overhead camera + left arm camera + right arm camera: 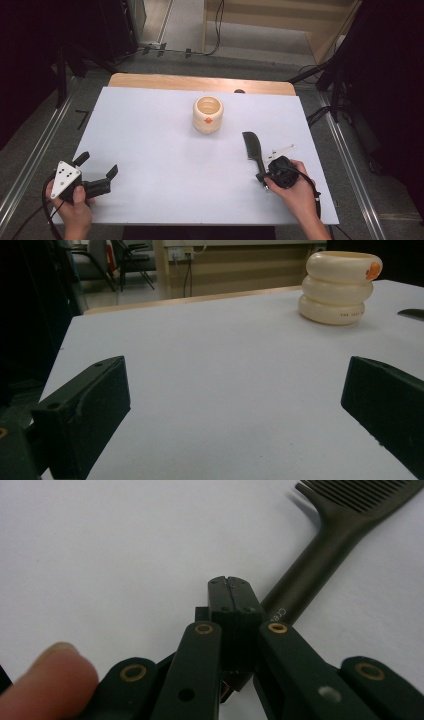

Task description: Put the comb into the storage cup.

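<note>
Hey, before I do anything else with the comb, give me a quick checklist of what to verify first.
1. Right gripper jaws closed: ok, they meet at the tips.
2. Comb actually gripped: cannot tell; its handle runs under the shut jaws.
3. Comb flat on the table, teeth pointing away from the hand: ok.
4. Cream cup upright and apart from the comb: ok.
5. Left gripper open with nothing between its jaws: ok.

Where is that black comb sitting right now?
In the high view the black comb lies on the right side of the white table, just right of the cream ringed cup, its handle end at the right gripper.
</note>
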`<move>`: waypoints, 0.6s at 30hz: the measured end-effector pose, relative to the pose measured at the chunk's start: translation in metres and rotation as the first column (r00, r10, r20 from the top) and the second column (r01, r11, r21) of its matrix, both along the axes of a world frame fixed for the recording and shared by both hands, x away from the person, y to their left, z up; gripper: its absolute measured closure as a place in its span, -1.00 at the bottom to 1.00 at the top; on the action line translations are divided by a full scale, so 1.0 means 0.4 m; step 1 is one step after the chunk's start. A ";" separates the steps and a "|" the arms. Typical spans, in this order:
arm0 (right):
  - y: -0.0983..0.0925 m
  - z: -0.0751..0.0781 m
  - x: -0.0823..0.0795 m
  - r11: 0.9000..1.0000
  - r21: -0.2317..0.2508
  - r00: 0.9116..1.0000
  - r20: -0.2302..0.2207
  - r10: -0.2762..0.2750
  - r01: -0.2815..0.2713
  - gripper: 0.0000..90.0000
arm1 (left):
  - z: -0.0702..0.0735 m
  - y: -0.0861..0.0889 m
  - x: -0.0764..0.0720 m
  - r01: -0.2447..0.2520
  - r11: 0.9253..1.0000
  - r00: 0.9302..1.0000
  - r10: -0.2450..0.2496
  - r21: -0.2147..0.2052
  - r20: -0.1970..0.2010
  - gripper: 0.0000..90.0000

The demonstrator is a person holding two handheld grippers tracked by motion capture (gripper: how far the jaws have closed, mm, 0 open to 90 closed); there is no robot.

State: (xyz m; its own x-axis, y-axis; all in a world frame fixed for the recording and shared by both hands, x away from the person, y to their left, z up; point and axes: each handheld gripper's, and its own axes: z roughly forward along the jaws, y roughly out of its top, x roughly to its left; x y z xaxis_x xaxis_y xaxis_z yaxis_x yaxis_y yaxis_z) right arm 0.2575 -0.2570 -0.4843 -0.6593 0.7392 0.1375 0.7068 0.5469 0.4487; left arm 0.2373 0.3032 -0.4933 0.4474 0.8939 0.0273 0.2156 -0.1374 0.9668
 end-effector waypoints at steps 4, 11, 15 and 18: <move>-0.021 -0.002 0.006 1.000 -0.011 1.000 -0.005 -0.015 0.015 0.97 | 0.000 -0.001 0.000 -0.002 1.000 1.000 0.002 0.001 0.001 -1.00; -0.061 -0.006 0.022 0.999 -0.022 1.000 0.002 -0.028 0.028 0.97 | -0.001 -0.001 0.000 -0.001 1.000 1.000 0.001 0.002 0.001 -1.00; -0.077 -0.010 0.028 0.999 -0.039 0.999 0.026 -0.022 0.023 0.97 | -0.001 -0.001 0.001 0.001 1.000 1.000 -0.001 0.003 0.000 -1.00; -0.086 -0.010 0.029 0.998 -0.069 0.999 0.038 -0.007 0.009 0.97 | -0.001 -0.001 0.001 0.001 1.000 1.000 -0.001 0.000 0.000 -1.00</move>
State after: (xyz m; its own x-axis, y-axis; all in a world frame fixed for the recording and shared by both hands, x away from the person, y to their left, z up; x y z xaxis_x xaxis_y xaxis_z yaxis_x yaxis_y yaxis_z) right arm 0.2690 -0.2914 -0.4884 -0.6571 0.7513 0.0610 0.6944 0.5719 0.4367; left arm 0.2376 0.3029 -0.4935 0.4485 0.8934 0.0275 0.2158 -0.1381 0.9666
